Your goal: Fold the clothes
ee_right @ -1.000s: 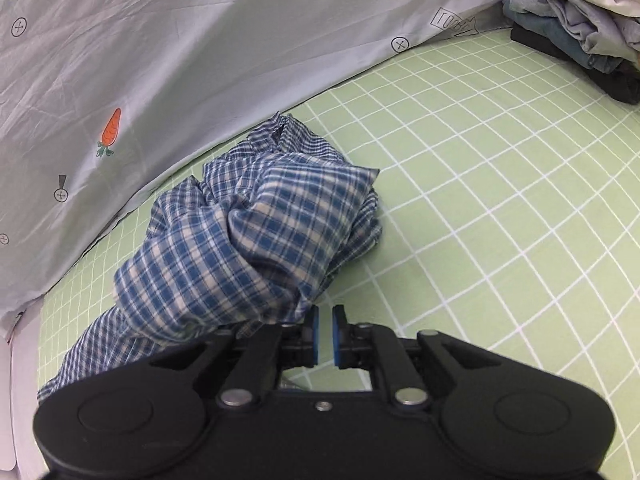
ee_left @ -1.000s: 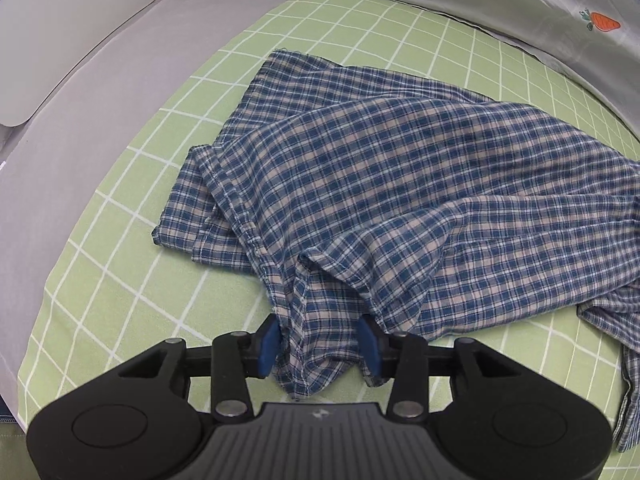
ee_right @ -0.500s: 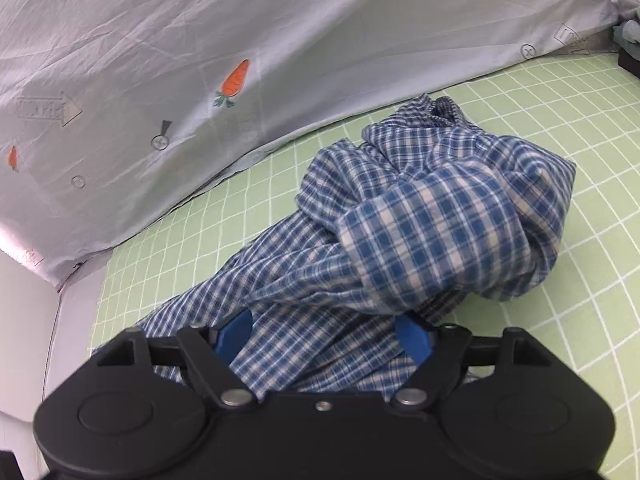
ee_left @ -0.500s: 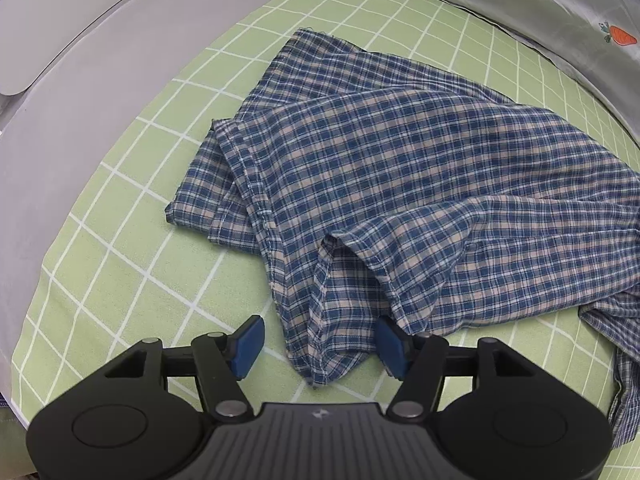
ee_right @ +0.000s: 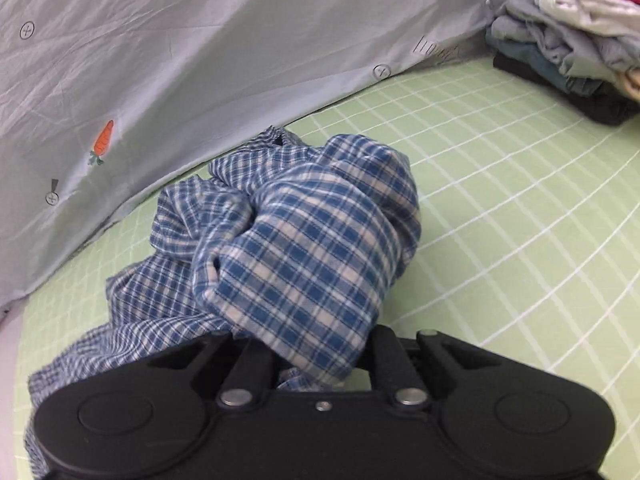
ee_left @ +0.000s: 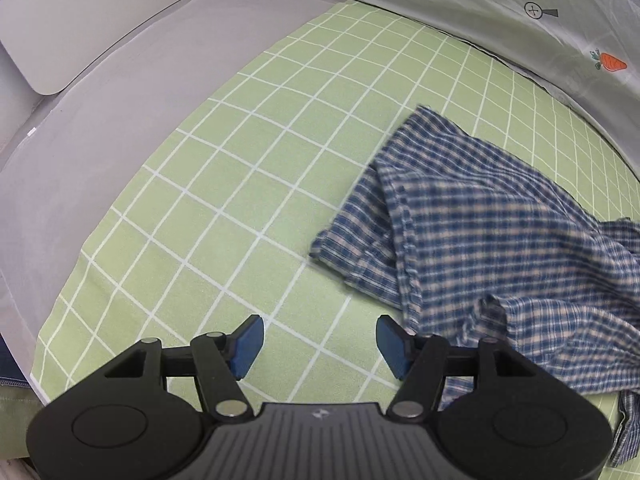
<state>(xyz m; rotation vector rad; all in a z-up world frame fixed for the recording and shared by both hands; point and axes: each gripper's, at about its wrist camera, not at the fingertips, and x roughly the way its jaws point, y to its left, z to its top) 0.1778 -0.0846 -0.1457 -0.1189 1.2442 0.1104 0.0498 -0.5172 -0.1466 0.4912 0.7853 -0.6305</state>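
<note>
A blue-and-white plaid shirt point(ee_left: 500, 240) lies rumpled on the green checked bed sheet point(ee_left: 240, 200), at the right of the left wrist view. My left gripper point(ee_left: 320, 346) stands open above bare sheet just left of the shirt's edge, with nothing between its blue pads point(ee_left: 248, 340). In the right wrist view the shirt point(ee_right: 312, 248) is bunched into a mound. It drapes over my right gripper point(ee_right: 320, 344) and hides both fingertips. The finger arms stand wide apart, with cloth lying between them.
A stack of folded clothes point(ee_right: 568, 40) sits at the far right of the bed. A grey cover with carrot prints point(ee_right: 200, 60) rises along the back edge. A white pillow point(ee_left: 80, 20) and a grey mattress border point(ee_left: 100, 140) lie to the left.
My left gripper opened, let go of the shirt's hem and swung left over bare sheet. My right gripper went from shut to open and pushed into the bunched cloth.
</note>
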